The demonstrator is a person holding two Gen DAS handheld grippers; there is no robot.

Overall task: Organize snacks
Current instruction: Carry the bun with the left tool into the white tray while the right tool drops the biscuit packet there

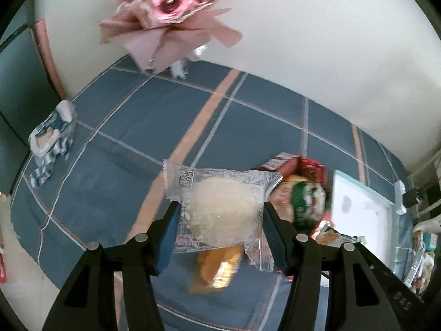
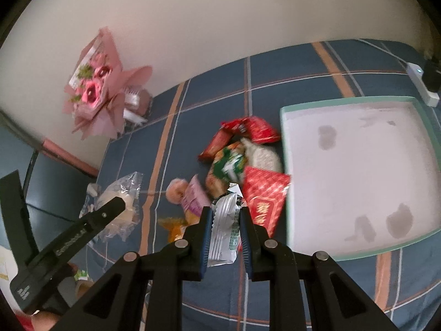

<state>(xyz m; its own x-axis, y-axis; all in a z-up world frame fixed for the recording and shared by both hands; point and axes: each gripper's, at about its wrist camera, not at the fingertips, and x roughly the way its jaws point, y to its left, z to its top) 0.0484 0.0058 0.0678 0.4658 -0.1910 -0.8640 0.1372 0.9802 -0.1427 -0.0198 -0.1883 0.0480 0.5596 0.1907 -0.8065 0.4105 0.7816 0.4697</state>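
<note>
Clear-wrapped pale bun (image 1: 223,209) pinched in left gripper (image 1: 220,212); right gripper (image 2: 226,220) jaws clamp white-green sachet (image 2: 224,233); tray (image 2: 285,127) beside.

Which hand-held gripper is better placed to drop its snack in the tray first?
Right. The right hand-held gripper holds its white packet beside the tray; the left's clear-wrapped bun is farther off.

A clear-wrapped pale round bun (image 1: 223,212) fills the lower centre of the left wrist view, clamped by its sides. A white-and-green sachet (image 2: 224,231) stands pinched at lower centre of the right wrist view. Behind it, mid-frame, red packets (image 2: 264,201), a green-and-white bag (image 2: 228,165) and what may be a pink-labelled pastry (image 2: 193,195) lie heaped beside a white tray (image 2: 358,171).
</note>
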